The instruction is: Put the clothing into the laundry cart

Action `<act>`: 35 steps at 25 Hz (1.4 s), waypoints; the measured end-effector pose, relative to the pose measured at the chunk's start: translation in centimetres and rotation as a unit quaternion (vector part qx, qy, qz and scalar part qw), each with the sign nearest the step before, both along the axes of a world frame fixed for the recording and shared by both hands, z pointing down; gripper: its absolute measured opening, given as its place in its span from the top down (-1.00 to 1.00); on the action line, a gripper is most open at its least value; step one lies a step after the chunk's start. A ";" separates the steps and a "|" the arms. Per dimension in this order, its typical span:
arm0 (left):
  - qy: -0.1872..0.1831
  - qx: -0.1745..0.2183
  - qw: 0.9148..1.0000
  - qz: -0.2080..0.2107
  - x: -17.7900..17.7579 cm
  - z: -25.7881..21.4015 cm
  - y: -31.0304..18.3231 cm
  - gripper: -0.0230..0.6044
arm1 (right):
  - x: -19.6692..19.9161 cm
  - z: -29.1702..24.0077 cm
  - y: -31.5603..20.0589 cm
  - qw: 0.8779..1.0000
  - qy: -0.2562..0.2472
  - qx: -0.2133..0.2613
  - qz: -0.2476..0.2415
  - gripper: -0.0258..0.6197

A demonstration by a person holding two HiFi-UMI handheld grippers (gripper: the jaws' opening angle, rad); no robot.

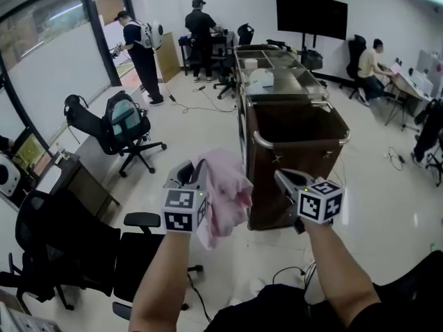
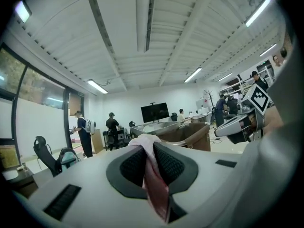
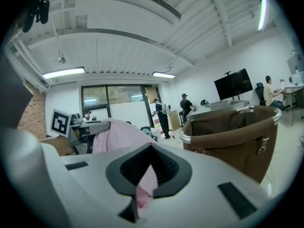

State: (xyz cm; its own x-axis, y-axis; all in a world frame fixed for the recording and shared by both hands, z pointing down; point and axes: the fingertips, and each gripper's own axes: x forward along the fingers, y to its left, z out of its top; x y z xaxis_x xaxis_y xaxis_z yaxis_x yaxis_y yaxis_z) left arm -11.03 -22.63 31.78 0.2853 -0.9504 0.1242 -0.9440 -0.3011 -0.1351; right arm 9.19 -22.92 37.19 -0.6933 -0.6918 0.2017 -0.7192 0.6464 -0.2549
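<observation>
A pink piece of clothing hangs from my left gripper, whose jaws are shut on its upper edge. In the left gripper view the fabric runs down between the closed pads. My right gripper is held level with it, a short way to the right and just before the cart's front. Its own view shows a pink strip pinched between its closed jaws, with the rest of the clothing bunched to the left. The brown laundry cart stands right in front, with its top open.
Behind the cart is a steel trolley. Black office chairs crowd the near left, and another chair carries a teal backpack. Two people stand at the back and one sits at a desk on the right. Cables lie on the floor.
</observation>
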 end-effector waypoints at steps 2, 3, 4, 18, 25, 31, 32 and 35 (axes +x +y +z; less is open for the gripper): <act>-0.001 0.005 1.000 0.015 1.4 -0.6 -0.5 0.80 | 1.6 -0.7 0.4 1.000 0.008 0.007 0.015 0.87; -0.002 0.008 1.000 0.021 2.1 -1.0 -0.7 0.80 | 2.5 -1.2 0.5 1.000 0.014 0.012 0.024 0.87; -0.003 0.011 1.000 0.027 2.8 -1.4 -0.9 0.80 | 3.4 -1.7 0.6 0.999 0.018 0.018 0.032 0.87; -0.024 0.089 0.993 0.079 12.3 -12.3 -6.6 0.80 | 13.8 -8.8 -3.8 0.992 0.001 0.078 0.097 0.87; -0.025 0.088 0.992 0.086 17.2 -13.7 -11.7 0.80 | 17.0 -9.5 -8.1 0.992 0.007 0.082 0.092 0.87; -0.025 0.081 0.993 0.078 20.4 -13.8 -16.1 0.80 | 19.4 -8.8 -11.8 0.994 0.010 0.074 0.082 0.87; -0.025 0.080 0.994 0.077 20.9 -13.9 -16.9 0.80 | 19.7 -8.7 -12.4 0.994 0.010 0.073 0.080 0.87; -0.025 0.073 0.995 0.069 22.3 -13.6 -19.0 0.80 | 20.6 -8.3 -14.0 0.995 0.013 0.069 0.069 0.87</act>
State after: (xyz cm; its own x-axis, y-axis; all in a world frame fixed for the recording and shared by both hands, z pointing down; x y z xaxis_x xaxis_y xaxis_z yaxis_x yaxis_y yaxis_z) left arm 11.28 -41.61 18.13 0.4116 -0.9113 0.0057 -0.8856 -0.4015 -0.2334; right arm 29.82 -36.94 28.87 -0.5852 -0.8027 0.1149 -0.8089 0.5681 -0.1511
